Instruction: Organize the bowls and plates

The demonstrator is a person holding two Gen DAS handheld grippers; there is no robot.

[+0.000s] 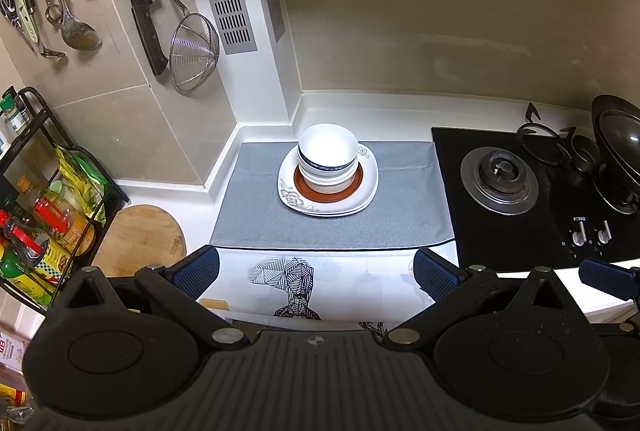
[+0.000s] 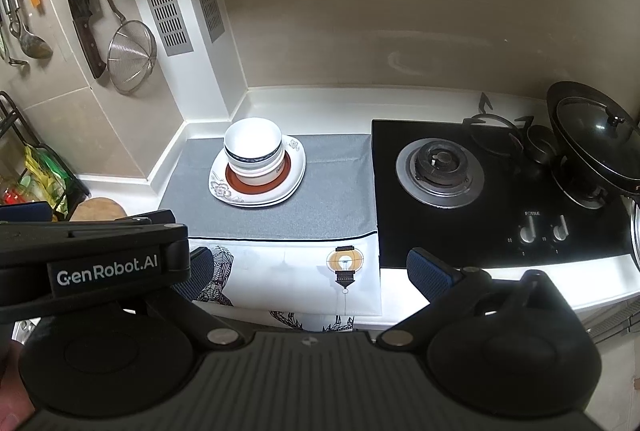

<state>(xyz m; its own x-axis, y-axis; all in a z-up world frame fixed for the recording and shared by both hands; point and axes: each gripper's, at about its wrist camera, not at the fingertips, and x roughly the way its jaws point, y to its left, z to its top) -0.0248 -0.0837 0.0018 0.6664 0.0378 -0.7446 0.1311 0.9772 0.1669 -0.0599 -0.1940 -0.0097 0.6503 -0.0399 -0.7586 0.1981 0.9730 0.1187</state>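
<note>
Bowls are sitting nested in a stack on a brown-rimmed plate, which is resting on white flowered plates in the middle of a grey mat on the white desk, well apart from both tools. The left gripper is hovering at the near edge of the desk with its blue-padded fingers spread wide and holding nothing. The right gripper is hanging just beside it, its fingers also spread wide and empty. A black stove is lying to the right of the mat, with a lidded wok sitting on its far burner
</note>
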